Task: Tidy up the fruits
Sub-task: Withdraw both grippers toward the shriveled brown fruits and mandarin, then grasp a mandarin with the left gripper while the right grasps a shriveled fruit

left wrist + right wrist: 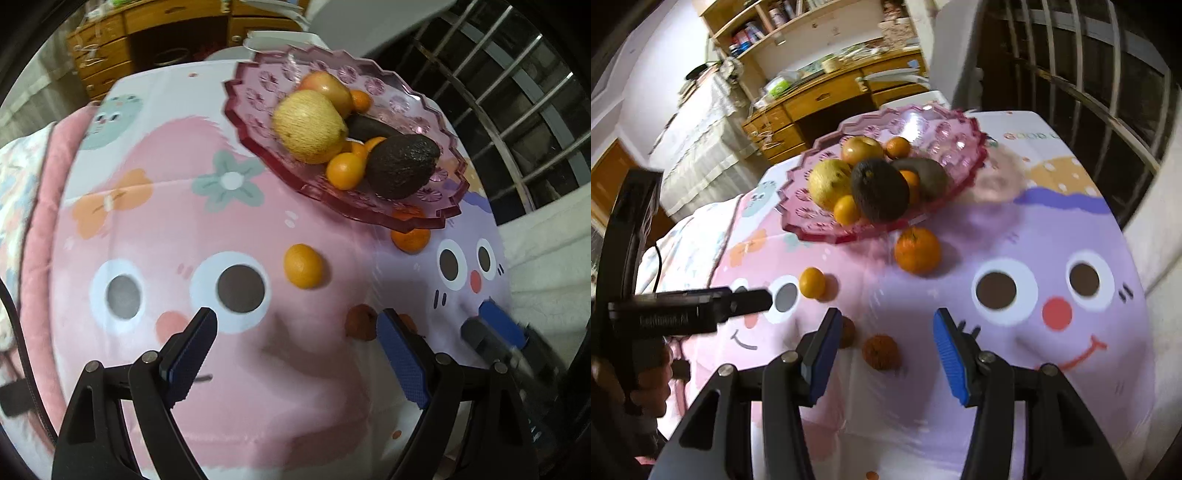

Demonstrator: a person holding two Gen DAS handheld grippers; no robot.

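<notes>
A pink glass fruit dish (373,206) (812,225) holds a yellow pear (308,127) (827,182), an apple (327,86), two avocados (400,166) (879,190) and small oranges. On the cartoon tablecloth lie a small orange (304,266) (812,282), a bigger mandarin (410,240) (918,250) by the dish's edge, and two brown wrinkled fruits (360,321) (881,351). My left gripper (295,321) is open and empty above the cloth. My right gripper (884,325) is open and empty, just above one brown fruit.
The table (147,184) has its left edge beside a pink cushion (40,206). A wooden desk with drawers (820,103) and shelves stand behind. A barred window (1089,74) is at the right. The left gripper's body (687,310) shows in the right wrist view.
</notes>
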